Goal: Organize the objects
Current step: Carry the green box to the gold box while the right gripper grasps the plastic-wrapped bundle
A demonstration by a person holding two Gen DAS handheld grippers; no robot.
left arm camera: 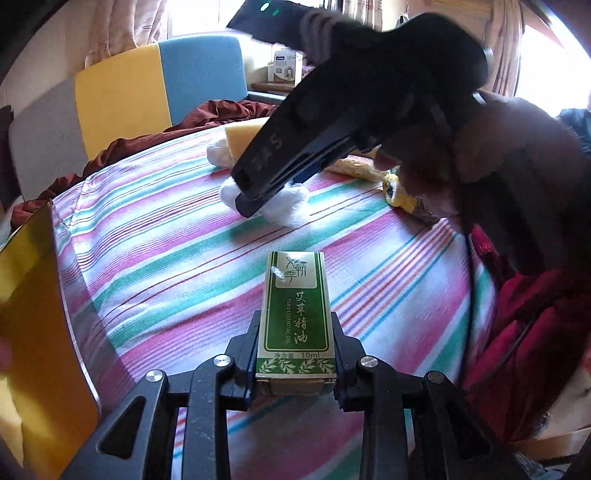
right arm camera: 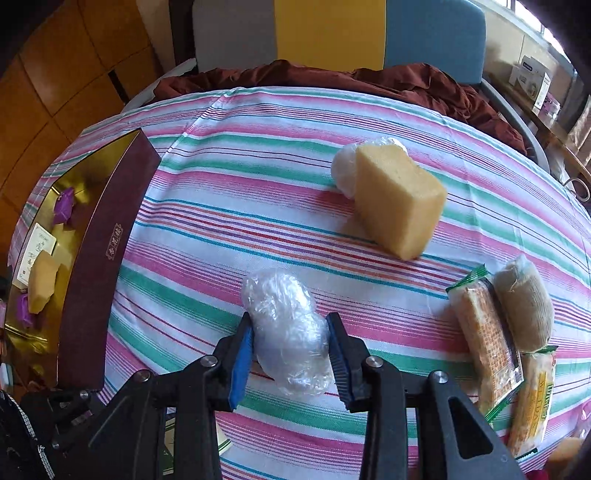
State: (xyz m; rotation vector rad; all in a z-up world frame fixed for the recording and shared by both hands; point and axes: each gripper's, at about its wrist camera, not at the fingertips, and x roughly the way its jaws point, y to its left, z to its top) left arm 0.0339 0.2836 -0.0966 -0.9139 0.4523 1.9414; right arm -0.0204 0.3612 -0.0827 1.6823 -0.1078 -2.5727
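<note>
Left gripper (left arm camera: pixel 295 354): jaws clamped on the sides of a green box (left arm camera: pixel 295 317), which stands out forward between them, printed face up, held above the bed.
Right gripper (right arm camera: pixel 291 354): jaws closed on a white bundle (right arm camera: pixel 288 332) wrapped in clear film; blue pads (right arm camera: pixel 242 360) press its two sides. The bundle lies on the striped sheet (right arm camera: pixel 258 192).
Right gripper from the left wrist view: dark fingers (left arm camera: pixel 280 173) point down onto the bundle (left arm camera: pixel 291 206) at 12 o'clock from the green box; a gloved hand (left arm camera: pixel 399 66) holds the gripper from above.
Sponge (right arm camera: pixel 399 199): yellow block at 1 o'clock from the bundle, well apart from it, tilted and leaning on a second white bundle (right arm camera: pixel 343 170) just behind it.
Snack packs (right arm camera: pixel 487 339): at 3 o'clock from the right gripper, near the bed's edge; an orange cracker pack lies touching a beige wrapped roll (right arm camera: pixel 524 306), with a yellow pack (right arm camera: pixel 532 402) below them.
Tray (right arm camera: pixel 99 266): dark red box with a gold inside, at 9 o'clock from the bundle, on the sheet's edge. Inside it show a yellow sponge piece (right arm camera: pixel 42 280), purple pieces (right arm camera: pixel 62 205) and a white card (right arm camera: pixel 35 254).
Headboard (right arm camera: pixel 332 33): grey, yellow and blue panels at 12 o'clock, with a brown blanket (right arm camera: pixel 369 79) bunched in front of it.
</note>
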